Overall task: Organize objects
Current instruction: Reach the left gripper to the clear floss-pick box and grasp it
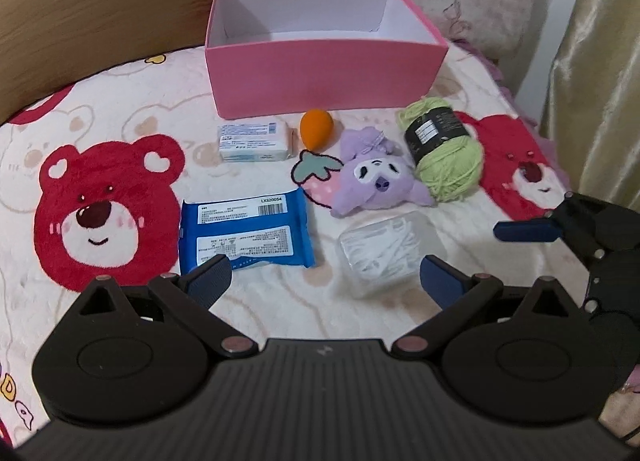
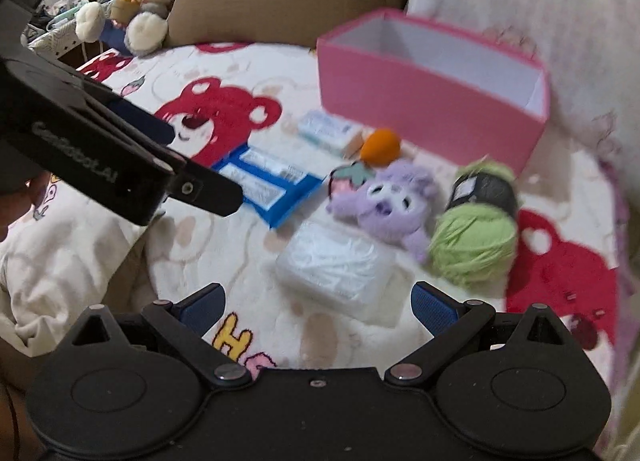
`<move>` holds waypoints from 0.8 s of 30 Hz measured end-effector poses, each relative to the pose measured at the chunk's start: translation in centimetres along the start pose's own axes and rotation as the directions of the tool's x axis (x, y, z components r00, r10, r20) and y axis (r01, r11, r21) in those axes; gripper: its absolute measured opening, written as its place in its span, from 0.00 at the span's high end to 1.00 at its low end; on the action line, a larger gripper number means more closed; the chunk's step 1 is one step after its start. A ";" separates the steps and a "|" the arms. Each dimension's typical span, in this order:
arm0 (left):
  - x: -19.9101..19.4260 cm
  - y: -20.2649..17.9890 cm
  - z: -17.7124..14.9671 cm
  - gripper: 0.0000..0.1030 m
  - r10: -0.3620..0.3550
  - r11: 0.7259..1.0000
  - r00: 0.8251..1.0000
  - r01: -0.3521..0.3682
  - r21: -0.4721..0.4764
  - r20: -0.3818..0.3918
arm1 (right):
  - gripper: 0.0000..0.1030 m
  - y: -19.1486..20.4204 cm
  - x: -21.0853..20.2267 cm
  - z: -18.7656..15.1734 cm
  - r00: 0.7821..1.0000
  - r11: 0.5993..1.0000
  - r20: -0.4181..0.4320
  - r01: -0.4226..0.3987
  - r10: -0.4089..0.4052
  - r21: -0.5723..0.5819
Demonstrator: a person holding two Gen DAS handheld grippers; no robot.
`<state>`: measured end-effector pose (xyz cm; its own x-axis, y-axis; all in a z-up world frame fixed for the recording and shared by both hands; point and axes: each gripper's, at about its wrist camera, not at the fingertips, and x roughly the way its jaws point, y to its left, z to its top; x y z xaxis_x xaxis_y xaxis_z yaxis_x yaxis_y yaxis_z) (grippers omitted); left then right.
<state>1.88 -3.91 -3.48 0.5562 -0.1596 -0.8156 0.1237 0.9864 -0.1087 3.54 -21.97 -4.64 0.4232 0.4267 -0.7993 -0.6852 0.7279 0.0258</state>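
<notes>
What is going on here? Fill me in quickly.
A person holds two grippers over a bed, tidying small items. Both the left gripper and right gripper are open and empty. The pink box looks empty as far as visible. Still on the blanket in front of it: blue packet, clear plastic case, purple plush, green yarn, orange egg-shaped item and white packet.
</notes>
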 end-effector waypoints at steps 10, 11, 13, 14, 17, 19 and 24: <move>5.3 -0.6 0.0 0.03 -0.050 0.999 0.998 0.050 -0.011 -0.024 | 0.05 -1.1 4.5 -0.4 1.000 0.999 0.003 0.015 -0.015 -0.032; 5.8 -0.5 -0.1 0.03 -0.069 0.997 0.997 0.068 -0.033 -0.030 | 0.05 -1.5 5.0 -0.6 0.999 0.999 0.007 0.032 -0.032 -0.006; 6.7 -0.6 -0.2 0.03 -0.079 0.996 0.996 0.076 -0.052 -0.046 | 0.05 -2.2 5.3 -0.9 0.999 0.999 0.032 0.025 -0.027 0.035; 7.2 -0.7 -0.3 0.03 -0.076 0.996 0.995 0.073 -0.053 -0.058 | 0.05 -2.4 5.2 -0.9 0.999 0.999 0.050 0.004 -0.007 0.047; 8.4 -1.0 -0.6 0.11 -0.093 0.995 0.993 0.089 -0.053 -0.077 | 0.05 -2.6 5.2 -1.1 0.996 0.996 0.082 -0.041 0.034 0.076; 9.0 -0.8 -0.8 0.20 -0.100 0.993 0.991 0.094 -0.071 -0.085 | 0.05 -2.6 6.1 -1.3 0.997 0.993 0.045 -0.067 0.063 0.102; 10.4 0.3 -1.6 0.48 -0.210 0.964 0.974 0.191 -0.185 -0.089 | 0.07 -3.2 8.3 -1.3 0.994 0.975 -0.064 -0.077 0.092 0.206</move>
<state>6.41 -5.25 -12.86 0.4427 -0.3590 -0.8217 0.0736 0.9278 -0.3658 8.44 -21.46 -12.16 0.3195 0.4570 -0.8301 -0.5787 0.7878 0.2109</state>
